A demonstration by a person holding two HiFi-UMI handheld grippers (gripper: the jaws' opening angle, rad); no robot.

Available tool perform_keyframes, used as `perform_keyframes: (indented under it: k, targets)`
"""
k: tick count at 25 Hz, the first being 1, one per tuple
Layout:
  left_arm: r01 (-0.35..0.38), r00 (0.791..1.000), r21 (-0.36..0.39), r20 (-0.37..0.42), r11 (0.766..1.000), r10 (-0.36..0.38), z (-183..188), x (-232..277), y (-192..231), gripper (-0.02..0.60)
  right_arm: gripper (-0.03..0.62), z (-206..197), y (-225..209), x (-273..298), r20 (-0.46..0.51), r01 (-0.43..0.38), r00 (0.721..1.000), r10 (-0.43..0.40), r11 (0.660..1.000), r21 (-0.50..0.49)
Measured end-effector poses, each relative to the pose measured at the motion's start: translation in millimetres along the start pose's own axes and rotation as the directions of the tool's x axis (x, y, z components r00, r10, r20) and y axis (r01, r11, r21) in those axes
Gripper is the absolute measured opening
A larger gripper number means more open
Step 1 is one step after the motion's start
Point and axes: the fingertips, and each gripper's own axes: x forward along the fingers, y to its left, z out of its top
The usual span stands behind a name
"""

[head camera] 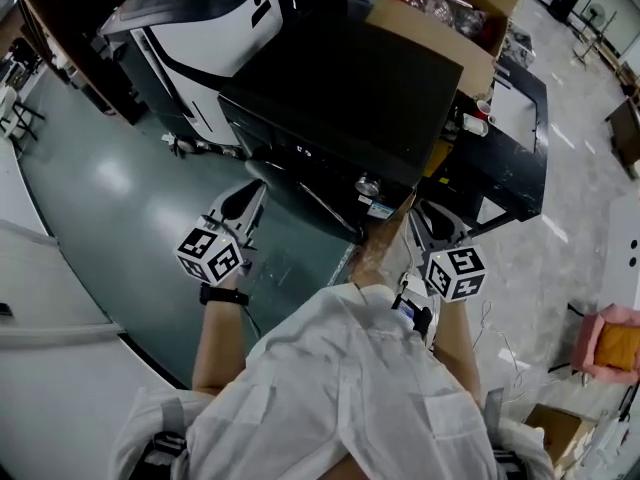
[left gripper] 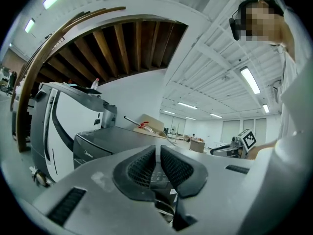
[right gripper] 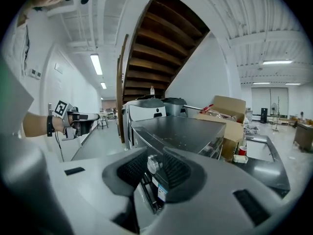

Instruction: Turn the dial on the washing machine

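The washing machine [head camera: 340, 88] is a dark box with a flat black top, straight ahead of me. Its small silver dial [head camera: 367, 185] sits on the front panel near the right corner. My right gripper [head camera: 420, 213] hovers just right of and below the dial, apart from it. In the right gripper view the dial [right gripper: 153, 164] shows through the gap of the open right gripper [right gripper: 155, 155]. My left gripper [head camera: 258, 190] is held left of the machine's front, its pads nearly together and empty. In the left gripper view the left gripper [left gripper: 157, 151] points at the machine [left gripper: 112, 141].
A white and black appliance [head camera: 210, 28] stands left of the washing machine. An open cardboard box [head camera: 450, 18] rests behind it on the right. A low black table [head camera: 515, 118] with cups is at the right, and a pink seat [head camera: 610, 343] is on the floor farther right.
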Motion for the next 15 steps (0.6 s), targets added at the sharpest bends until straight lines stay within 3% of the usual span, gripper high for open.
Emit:
perform_keyframes:
  k: [7, 15]
  targets:
    - [-0.081, 0.996, -0.036, 0.031, 0.996, 0.082, -7, -24, 19, 0.017, 0.123, -17, 20, 45, -0.125, -0.097, 0.988, 0.089, 0.994, -0.057]
    - [-0.131, 0.99, 0.001, 0.044, 0.991, 0.131, -7, -50, 22, 0.017, 0.16, -46, 32, 89, -0.297, -0.156, 0.948, 0.115, 0.98, -0.119]
